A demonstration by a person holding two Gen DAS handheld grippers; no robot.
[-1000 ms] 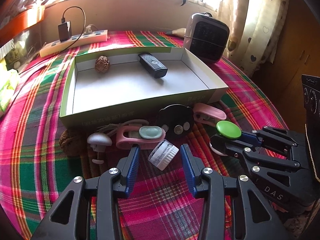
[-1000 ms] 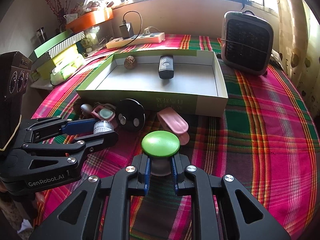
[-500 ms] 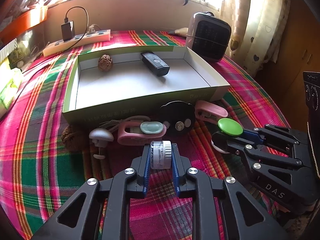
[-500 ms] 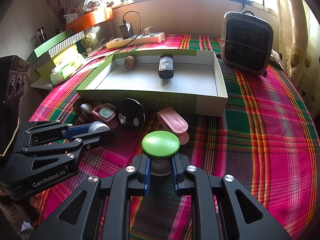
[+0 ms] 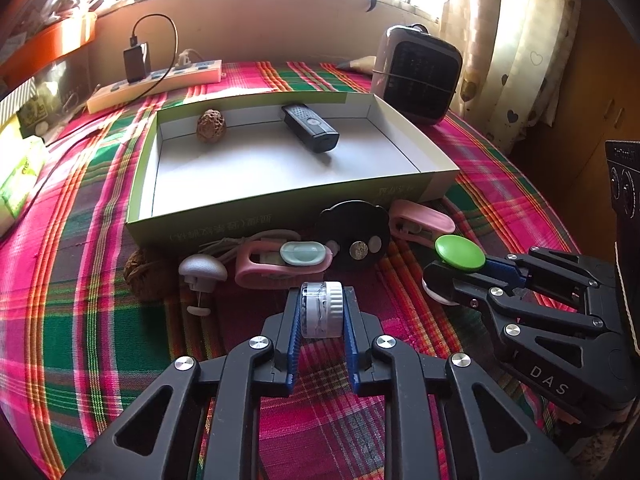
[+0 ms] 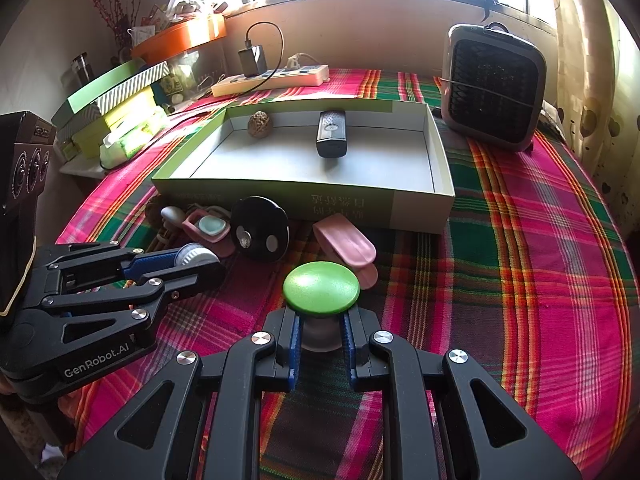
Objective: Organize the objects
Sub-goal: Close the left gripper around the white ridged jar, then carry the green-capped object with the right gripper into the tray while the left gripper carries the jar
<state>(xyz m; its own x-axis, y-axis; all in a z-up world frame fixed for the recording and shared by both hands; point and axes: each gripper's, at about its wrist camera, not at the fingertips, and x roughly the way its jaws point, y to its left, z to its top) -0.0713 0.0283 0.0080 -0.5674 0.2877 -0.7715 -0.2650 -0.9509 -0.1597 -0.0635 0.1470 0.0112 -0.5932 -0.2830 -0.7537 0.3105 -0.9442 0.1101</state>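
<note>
Two things done, several left, judging by the layout. Inside the box [image 5: 280, 212], along its far wall: a walnut [image 5: 211, 125] toward the far left corner and a remote [image 5: 310, 128] near the middle, angled toward the right. Rest of the box floor bare.

Both tongs loaded, neither over the box yet. Left gripper [image 5: 321, 316] clenched on a small jar [image 5: 322, 312], gripped sideways with its ribbed white cap pointing right, raised a little above the tablecloth [image 5: 80, 320], short of the near wall of the box. Right gripper [image 6: 320, 334] clamped on the pale stem of a green knob [image 6: 321, 289], cap up, also on the near side of the box, toward the right end of the clutter.

Still waiting on the cloth, crowded against the near wall of the box: a second walnut [image 5: 144, 274] at the left end, a grey knob [image 5: 202, 270] lying tipped over just beside it, a pink clip [image 5: 280, 264] with a pale green pad, a black disc [image 5: 354, 232] leaning on the box wall, and a second pink clip [image 5: 420, 222] near the right corner. Some cord tangled behind the first clip; hard to make out.

Probably under halfway: two in, two in hand, about five to go. Next likely step, carrying both loads over the near wall and setting them down on open floor.
</note>
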